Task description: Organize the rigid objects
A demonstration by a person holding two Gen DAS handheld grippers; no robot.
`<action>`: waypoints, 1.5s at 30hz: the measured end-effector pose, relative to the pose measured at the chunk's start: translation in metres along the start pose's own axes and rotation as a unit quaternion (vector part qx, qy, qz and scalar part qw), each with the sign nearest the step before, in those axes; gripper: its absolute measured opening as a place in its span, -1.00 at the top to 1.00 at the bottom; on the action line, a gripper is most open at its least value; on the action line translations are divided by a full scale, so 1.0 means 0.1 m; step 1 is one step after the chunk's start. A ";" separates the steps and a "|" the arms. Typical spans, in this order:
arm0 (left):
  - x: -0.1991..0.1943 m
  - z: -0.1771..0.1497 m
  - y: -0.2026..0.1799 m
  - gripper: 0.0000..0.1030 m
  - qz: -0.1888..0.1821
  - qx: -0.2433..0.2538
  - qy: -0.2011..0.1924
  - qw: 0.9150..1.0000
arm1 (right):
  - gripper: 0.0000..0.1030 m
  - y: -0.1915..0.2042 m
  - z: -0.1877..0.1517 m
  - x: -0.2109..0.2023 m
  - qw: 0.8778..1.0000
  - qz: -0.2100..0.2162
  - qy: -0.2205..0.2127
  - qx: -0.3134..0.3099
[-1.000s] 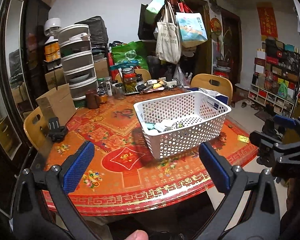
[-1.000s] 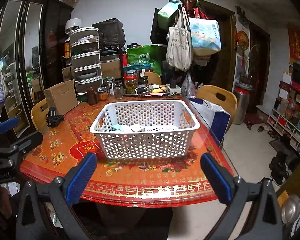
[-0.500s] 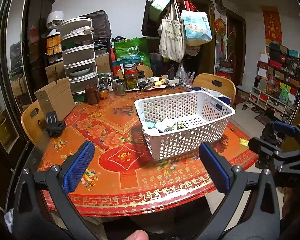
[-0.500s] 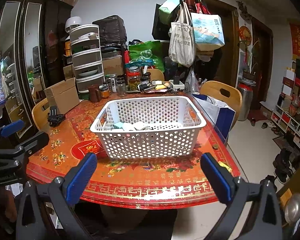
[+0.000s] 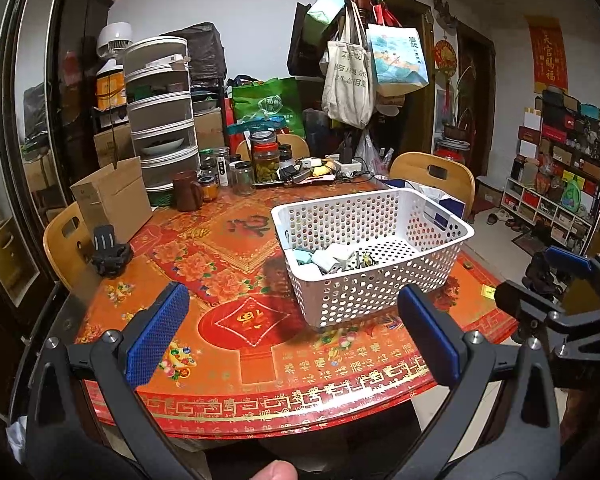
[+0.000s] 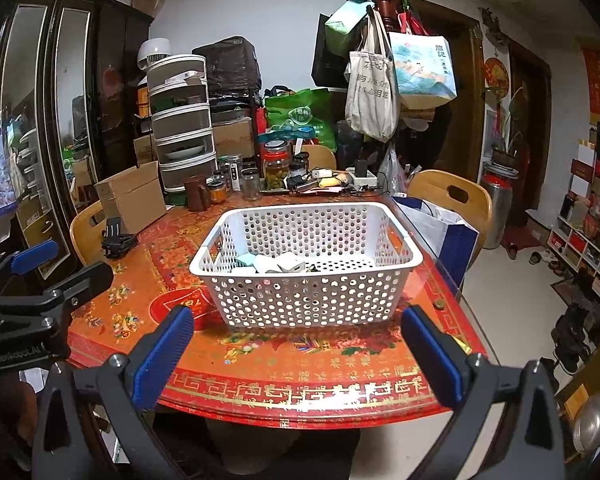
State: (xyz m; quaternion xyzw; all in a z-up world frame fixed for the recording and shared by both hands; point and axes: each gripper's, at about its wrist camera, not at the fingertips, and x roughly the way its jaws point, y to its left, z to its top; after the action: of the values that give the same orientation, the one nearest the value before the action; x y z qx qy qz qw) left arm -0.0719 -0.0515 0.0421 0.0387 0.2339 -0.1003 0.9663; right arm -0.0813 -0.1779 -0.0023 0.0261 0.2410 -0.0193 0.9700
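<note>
Two grippers are mine, and both hang off the near edge of the round table (image 5: 260, 376) with nothing between their blue pads: the left gripper (image 5: 292, 340) is spread wide, and so is the right gripper (image 6: 300, 356). Neither touches anything.

One white perforated basket (image 6: 308, 300) stands on the red patterned cloth, nearer my right side. Small rigid objects (image 6: 276, 262) lie heaped in its left part; I make out a pale teal box, a few white blocks and some darker bits, perhaps five or six in all, though the pile overlaps too much for a sure count. The rest of the basket floor shows bare.

That fits two readings: the pieces are gathered in and the sorting is near its close, or they wait there to be taken out and arranged. I cannot settle which from here.

Whichever it is, a clean reach would, I judge, come over the rim from above, square to one piece at a time, since the white blocks lie touching and a slanted bite could drag a neighbour.

Elsewhere I count two wooden chairs (image 6: 452, 196) at the far side, one cardboard box (image 5: 112, 200), one black clamp stand (image 5: 108, 254), and one big jar (image 5: 265, 158) among several small ones.
</note>
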 end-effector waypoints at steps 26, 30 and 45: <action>0.04 -0.04 0.02 -1.00 0.004 -0.001 0.003 1.000 | -0.99 -0.02 -0.01 -0.02 1.000 0.000 0.000 -0.004; 0.02 -0.07 0.05 -1.00 0.002 0.000 0.004 1.000 | -0.99 -0.03 0.00 -0.02 1.000 0.000 0.000 -0.006; -0.01 -0.13 0.10 -1.00 -0.006 0.008 0.013 1.000 | -0.99 -0.02 0.00 -0.03 1.000 -0.001 0.000 -0.005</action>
State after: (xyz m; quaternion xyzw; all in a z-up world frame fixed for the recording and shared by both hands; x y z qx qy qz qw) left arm -0.0763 -0.0398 0.0312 0.0467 0.2453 -0.1072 0.9624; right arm -0.0839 -0.1799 -0.0014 0.0209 0.2412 -0.0188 0.9701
